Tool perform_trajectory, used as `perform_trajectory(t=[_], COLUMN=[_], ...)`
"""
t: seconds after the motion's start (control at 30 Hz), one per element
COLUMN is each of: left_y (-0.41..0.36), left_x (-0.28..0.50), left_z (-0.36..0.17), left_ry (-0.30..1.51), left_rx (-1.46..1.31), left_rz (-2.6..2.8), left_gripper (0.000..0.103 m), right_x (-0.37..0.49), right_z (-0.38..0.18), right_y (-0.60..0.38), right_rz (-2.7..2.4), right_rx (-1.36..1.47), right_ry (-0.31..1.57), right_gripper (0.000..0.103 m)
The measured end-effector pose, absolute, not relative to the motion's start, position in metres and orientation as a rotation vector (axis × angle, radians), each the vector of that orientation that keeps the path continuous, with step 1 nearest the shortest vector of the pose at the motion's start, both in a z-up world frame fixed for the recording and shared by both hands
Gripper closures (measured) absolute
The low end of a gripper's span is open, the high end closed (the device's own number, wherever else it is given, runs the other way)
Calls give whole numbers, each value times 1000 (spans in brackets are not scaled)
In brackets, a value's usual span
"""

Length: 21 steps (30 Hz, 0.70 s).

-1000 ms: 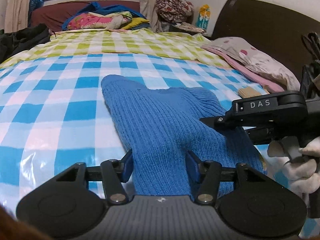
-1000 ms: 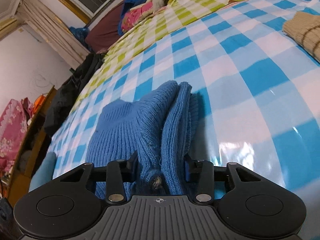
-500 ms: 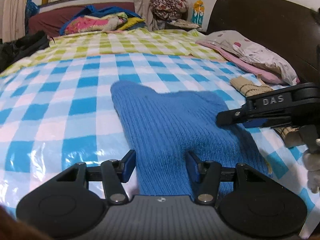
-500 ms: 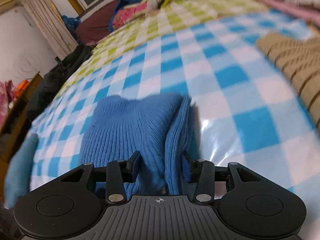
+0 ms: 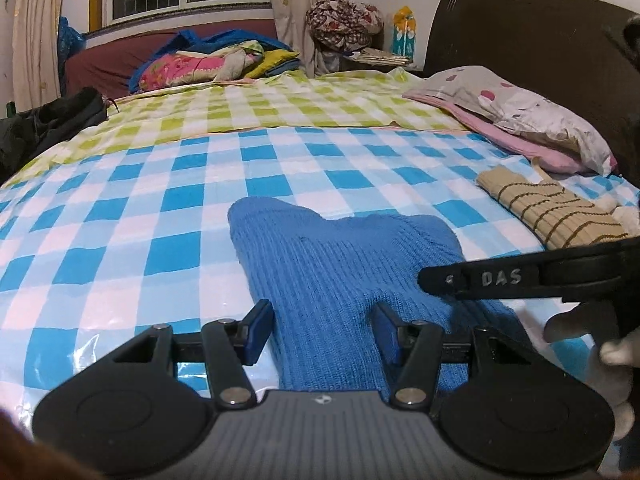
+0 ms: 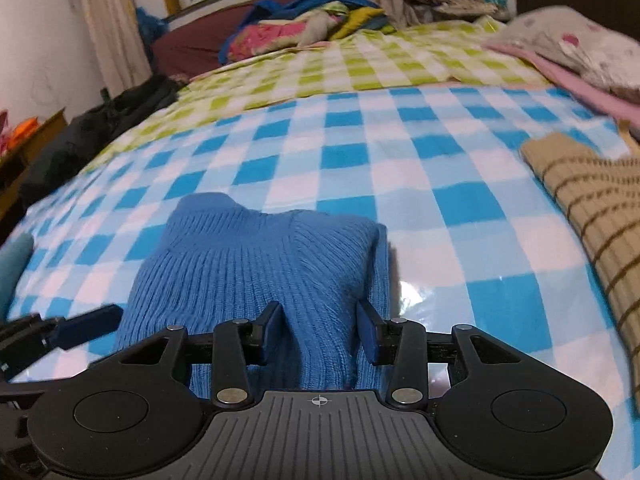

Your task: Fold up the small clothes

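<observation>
A blue ribbed knit garment lies folded on the blue-and-white checked bed sheet; it also shows in the right wrist view. My left gripper is open, its jaws standing either side of the garment's near end. My right gripper is open too, jaws astride the garment's near right part. The right gripper shows in the left wrist view, over the garment's right edge. A fingertip of the left gripper shows at the left of the right wrist view.
A beige knit garment with brown stripes lies to the right on the sheet, also in the right wrist view. Pillows lie by the dark headboard. A green checked sheet, piled bedding and dark clothes lie beyond.
Both grippers have drawn back toward me and opened wider. The right gripper has swung round so that it looks straight along the bed. The blue garment lies flatter.
</observation>
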<state>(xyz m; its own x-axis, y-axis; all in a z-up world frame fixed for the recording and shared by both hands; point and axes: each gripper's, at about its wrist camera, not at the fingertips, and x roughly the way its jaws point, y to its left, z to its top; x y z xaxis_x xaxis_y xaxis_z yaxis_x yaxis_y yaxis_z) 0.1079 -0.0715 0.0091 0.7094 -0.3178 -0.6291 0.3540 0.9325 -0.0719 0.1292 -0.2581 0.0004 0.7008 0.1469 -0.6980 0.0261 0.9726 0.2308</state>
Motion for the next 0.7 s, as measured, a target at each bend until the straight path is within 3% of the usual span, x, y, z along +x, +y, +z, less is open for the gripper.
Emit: perform_trajectory(t=[0.33,0.7], left_y=[-67,-66], left_x=[95,72], left_z=[10,-4], left_ry=[710,764], left_rx=[38,52], left_rz=[-356,-337], left_gripper=[42,41], right_x=[91,60], right_z=[22,7], right_y=[-252,-246], right_rz=[76,38], right_rx=[215,191], right_ry=[755,801], right_gripper=[66,63])
